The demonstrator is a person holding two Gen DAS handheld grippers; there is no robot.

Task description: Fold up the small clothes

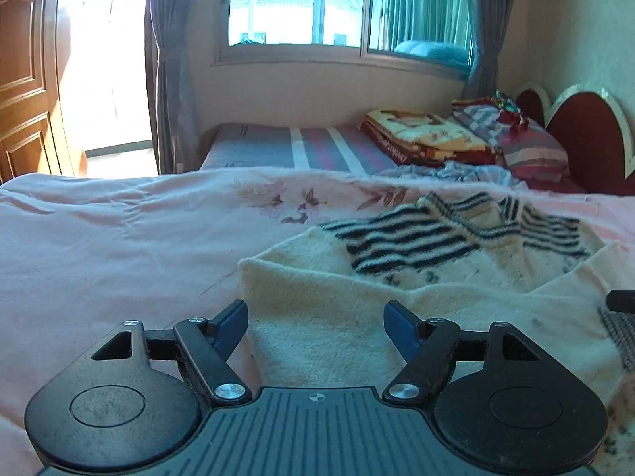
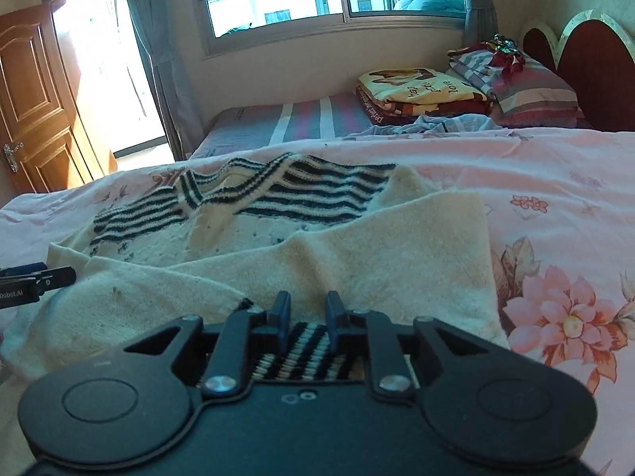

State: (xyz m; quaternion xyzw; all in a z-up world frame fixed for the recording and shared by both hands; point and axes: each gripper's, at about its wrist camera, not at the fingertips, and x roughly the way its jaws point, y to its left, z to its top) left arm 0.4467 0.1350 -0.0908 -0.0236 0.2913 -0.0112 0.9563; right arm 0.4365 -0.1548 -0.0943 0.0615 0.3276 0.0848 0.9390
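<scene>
Sweater (image 2: 301, 238) partly folded on bed (image 2: 555, 182); left claw (image 1: 315, 327) apart, empty; right claw (image 2: 306, 319) nearly together over striped hem, grip unclear; further folds remain.

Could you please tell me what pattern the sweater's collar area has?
The sweater is cream with dark stripes across collar and shoulders, clearest in the right wrist view.

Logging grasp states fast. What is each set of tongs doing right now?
Left tongs: open, holding nothing, over the cream sweater.
Right tongs: nearly closed around the sweater's striped hem.
</scene>
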